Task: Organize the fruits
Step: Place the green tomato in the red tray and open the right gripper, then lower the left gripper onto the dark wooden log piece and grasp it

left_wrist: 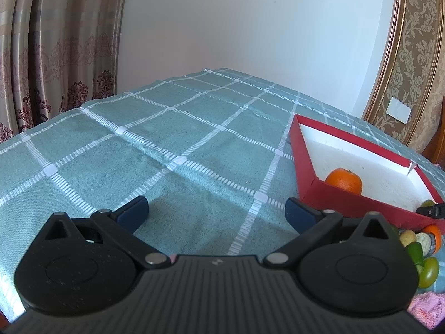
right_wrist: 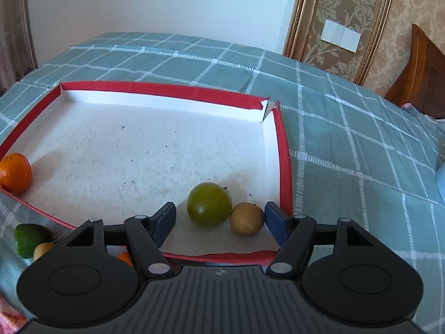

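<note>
A teal white-checked cloth (left_wrist: 172, 139) covers the worktop by a plain white wall (left_wrist: 236, 27), holding a shallow red-rimmed white cardboard tray (right_wrist: 172, 89); both grippers' fingers gape wide, empty.

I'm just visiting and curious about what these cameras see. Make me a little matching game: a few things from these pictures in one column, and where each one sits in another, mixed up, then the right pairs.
Things:
1. orange
2. green fruit
3. lime
4. left gripper

Places:
A. outside the red box, by its near left edge
B. over bare checked tablecloth, open
C. in the box's near left corner, alone
D. in the box, next to a small tan fruit

Pairs: 1-C, 2-D, 3-A, 4-B
</note>
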